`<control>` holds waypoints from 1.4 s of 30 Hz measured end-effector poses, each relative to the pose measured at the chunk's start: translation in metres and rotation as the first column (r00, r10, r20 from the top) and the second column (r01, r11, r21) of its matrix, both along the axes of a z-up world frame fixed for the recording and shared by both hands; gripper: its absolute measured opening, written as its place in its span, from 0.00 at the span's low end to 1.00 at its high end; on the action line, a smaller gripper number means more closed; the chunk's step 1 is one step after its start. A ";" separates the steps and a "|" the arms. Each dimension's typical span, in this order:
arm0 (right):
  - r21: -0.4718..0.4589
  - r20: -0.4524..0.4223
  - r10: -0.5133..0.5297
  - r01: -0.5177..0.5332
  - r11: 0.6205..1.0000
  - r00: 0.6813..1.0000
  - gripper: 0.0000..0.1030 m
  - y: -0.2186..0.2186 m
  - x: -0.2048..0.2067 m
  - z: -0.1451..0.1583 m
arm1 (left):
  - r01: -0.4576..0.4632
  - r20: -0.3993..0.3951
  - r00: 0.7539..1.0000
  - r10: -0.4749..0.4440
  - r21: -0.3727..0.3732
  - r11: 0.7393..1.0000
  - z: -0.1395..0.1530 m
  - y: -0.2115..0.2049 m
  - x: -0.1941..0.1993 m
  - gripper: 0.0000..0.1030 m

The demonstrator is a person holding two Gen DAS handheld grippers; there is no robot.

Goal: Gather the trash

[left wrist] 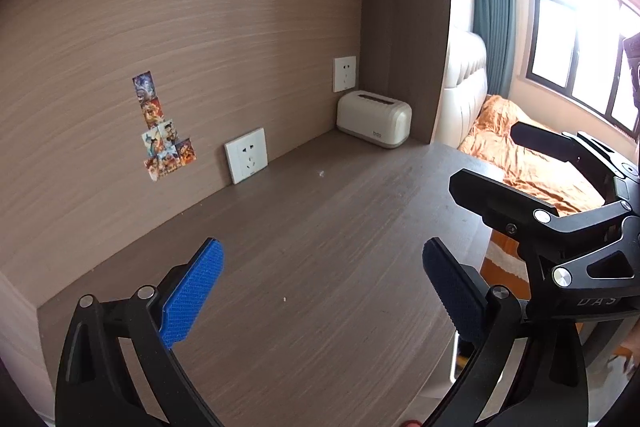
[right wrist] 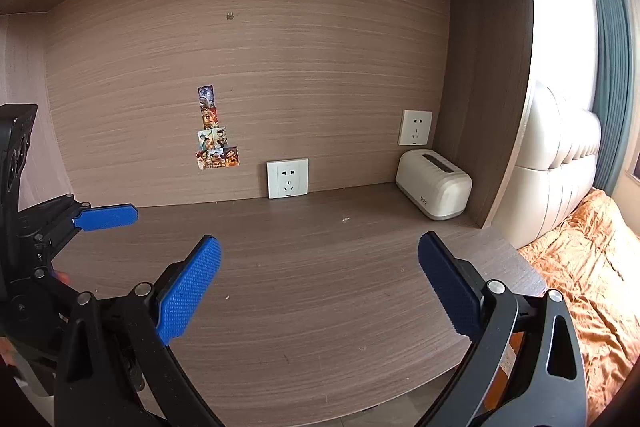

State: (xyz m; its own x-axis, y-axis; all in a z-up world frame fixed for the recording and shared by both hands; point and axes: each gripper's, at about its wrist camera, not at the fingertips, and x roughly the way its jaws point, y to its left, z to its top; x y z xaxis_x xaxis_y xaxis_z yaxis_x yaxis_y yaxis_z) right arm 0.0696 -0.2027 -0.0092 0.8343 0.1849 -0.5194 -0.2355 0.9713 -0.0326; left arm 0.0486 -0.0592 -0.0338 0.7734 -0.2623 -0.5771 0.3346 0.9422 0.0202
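No large piece of trash shows on the brown desk (left wrist: 304,219), only a tiny white crumb (left wrist: 321,173) toward the back and a speck (left wrist: 284,299) nearer me. The right wrist view shows the same crumb (right wrist: 346,218) and speck (right wrist: 227,297). My left gripper (left wrist: 322,287) hovers open over the desk with nothing between its blue pads. My right gripper (right wrist: 318,279) is open and empty too. It also appears at the right of the left wrist view, right gripper (left wrist: 486,159), by the desk's right edge. One left pad (right wrist: 106,217) shows at the left.
A cream box with a slot on top (left wrist: 374,125) (right wrist: 434,185) stands in the back right corner. Two wall sockets (right wrist: 287,178) (right wrist: 416,127) and picture stickers (right wrist: 216,131) are on the back panel. A bed with an orange cover (right wrist: 580,267) lies right of the desk.
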 end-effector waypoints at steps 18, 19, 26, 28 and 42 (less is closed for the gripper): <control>-0.013 0.007 -0.027 0.027 1.000 1.000 0.95 0.035 0.012 0.004 | -0.009 0.023 1.000 0.009 0.006 1.000 0.001 0.035 0.020 0.95; -0.014 0.007 -0.029 0.029 0.999 1.000 0.95 0.036 0.013 0.005 | -0.010 0.026 1.000 0.010 0.005 1.000 0.002 0.036 0.022 0.95; -0.023 0.013 -0.040 0.040 0.999 0.999 0.95 0.044 0.019 0.006 | -0.010 0.036 0.999 0.010 0.004 1.000 0.003 0.043 0.027 0.95; -0.025 0.015 -0.042 0.042 0.999 0.999 0.95 0.046 0.021 0.007 | -0.010 0.042 0.999 0.009 0.005 1.000 0.004 0.045 0.029 0.95; -0.034 0.011 -0.047 0.047 0.998 0.999 0.95 0.061 0.036 0.009 | -0.004 0.050 0.999 0.004 -0.002 1.000 0.004 0.063 0.047 0.95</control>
State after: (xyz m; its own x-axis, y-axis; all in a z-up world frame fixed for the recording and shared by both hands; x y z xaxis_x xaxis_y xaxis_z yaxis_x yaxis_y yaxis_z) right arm 0.1053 -0.1414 -0.0005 0.8471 0.1272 -0.5160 -0.1889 0.9796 -0.0685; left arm 0.0958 0.0040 -0.0298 0.8025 -0.2604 -0.5369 0.3294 0.9436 0.0346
